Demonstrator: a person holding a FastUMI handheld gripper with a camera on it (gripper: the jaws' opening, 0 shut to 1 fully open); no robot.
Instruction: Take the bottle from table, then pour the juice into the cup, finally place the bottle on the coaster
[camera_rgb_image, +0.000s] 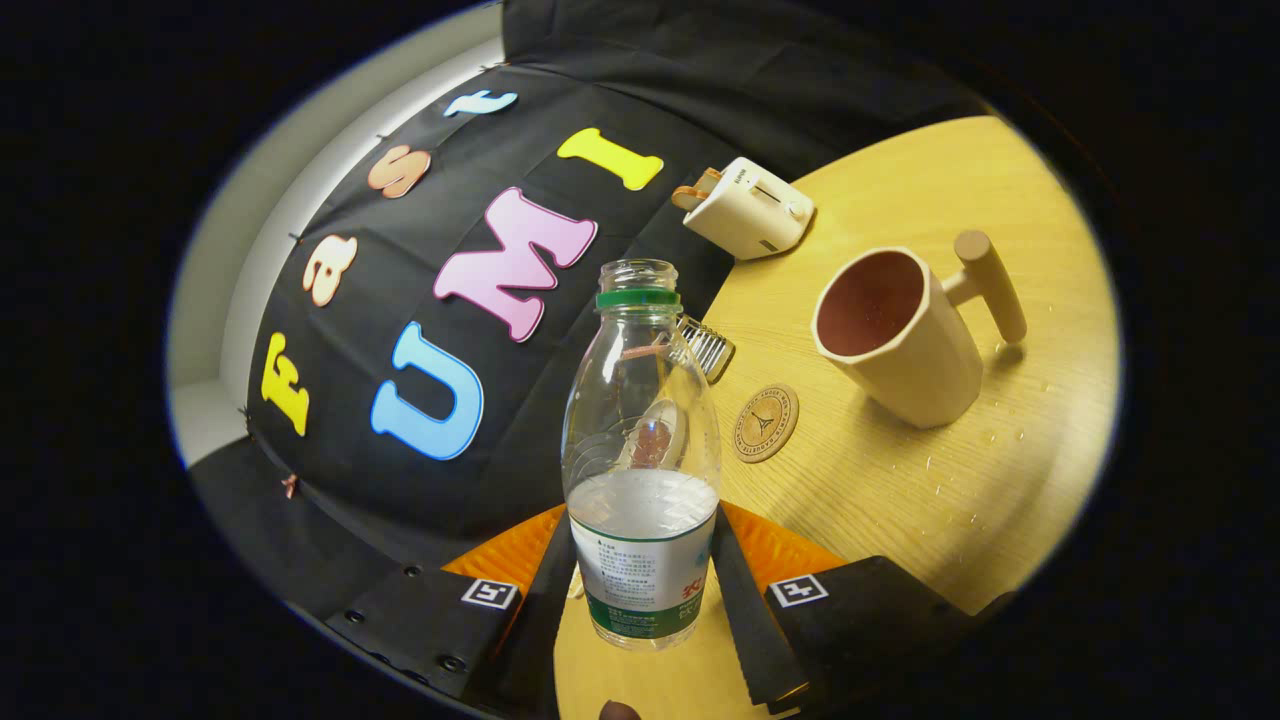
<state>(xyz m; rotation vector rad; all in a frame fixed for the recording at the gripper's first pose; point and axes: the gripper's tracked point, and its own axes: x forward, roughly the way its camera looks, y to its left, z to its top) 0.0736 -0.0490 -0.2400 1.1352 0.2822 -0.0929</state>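
Both fingers (740, 590) of the gripper (640, 590) clamp the uncapped plastic bottle (642, 450), its neck pointing forward; the cup (900, 340) lies ahead-right, beyond the coaster (765, 423).

gripper (645, 575) | square tag markers on both finger mounts | screws, seemingly, on one mount

A white toaster (750, 208) stands at the wooden table's (900, 470) far edge, water droplets (985, 445) nearby

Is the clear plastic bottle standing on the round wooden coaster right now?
No, the clear plastic bottle is held between the fingers, apart from the round wooden coaster.
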